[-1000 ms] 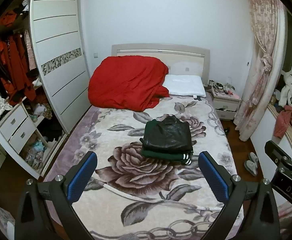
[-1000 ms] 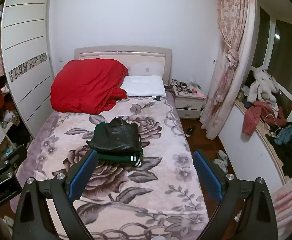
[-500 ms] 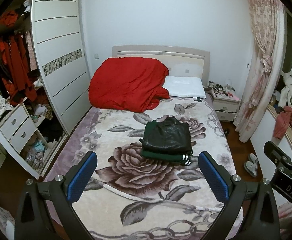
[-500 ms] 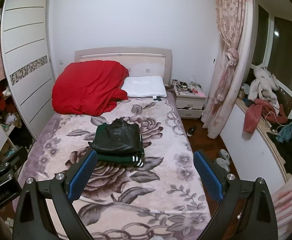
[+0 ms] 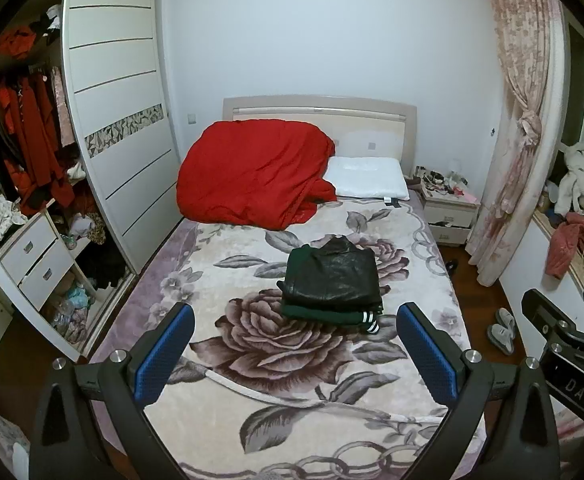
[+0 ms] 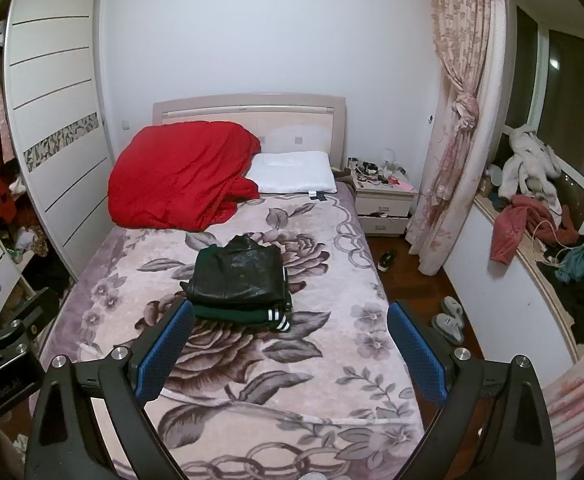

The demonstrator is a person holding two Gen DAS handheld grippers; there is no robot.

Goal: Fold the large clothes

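A folded black leather jacket lies on top of a folded dark green garment with white stripes, stacked mid-bed on the floral blanket. My left gripper hovers open above the foot of the bed, well short of the stack, with nothing between its blue pads. My right gripper is likewise open and empty, held back from the stack. Part of the right gripper's body shows at the right edge of the left wrist view.
A heaped red duvet and a white pillow sit at the headboard. An open wardrobe full of clothes stands left. A nightstand, curtain, slippers and a cluttered window ledge lie right.
Both views have drifted slightly upward and back; the stack sits a little lower in frame. The grippers stay open and nothing on the bed has moved.
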